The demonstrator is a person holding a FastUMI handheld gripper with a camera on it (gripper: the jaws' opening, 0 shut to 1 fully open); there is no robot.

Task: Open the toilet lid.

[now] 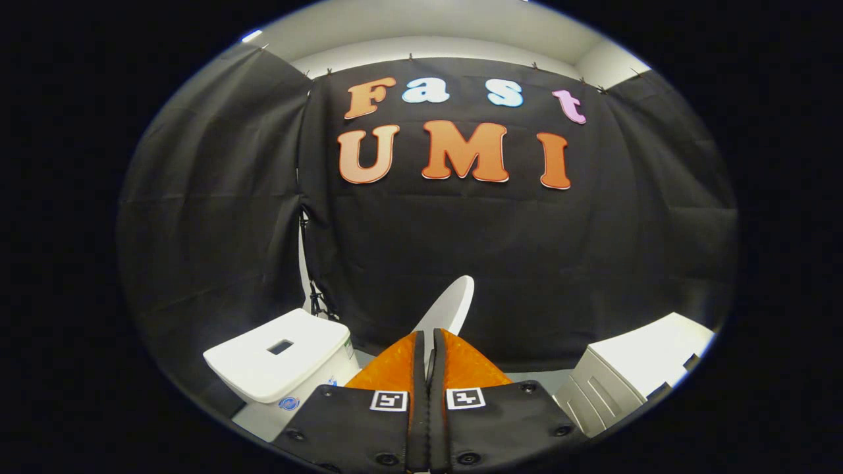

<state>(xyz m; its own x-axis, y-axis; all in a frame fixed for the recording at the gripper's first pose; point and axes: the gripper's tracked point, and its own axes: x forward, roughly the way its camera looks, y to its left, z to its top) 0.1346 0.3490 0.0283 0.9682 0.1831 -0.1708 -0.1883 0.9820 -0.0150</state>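
My gripper [429, 337] is shut on the white toilet lid [450, 304]. Both fingers press on the lid's thin edge. The lid stands raised and tilted, and its rounded end sticks up just beyond the fingertips against the black cloth wall. To the left of the fingers stands the white toilet tank [280, 359], with a dark flush button [280, 346] in its flat top. The bowl and seat are hidden below the gripper body.
A white ribbed unit [635, 378] stands to the right of the fingers, close to the cloth wall. A dark stand or cable [316, 296] runs down the wall gap behind the tank. The black cloth wall hangs close behind the lid.
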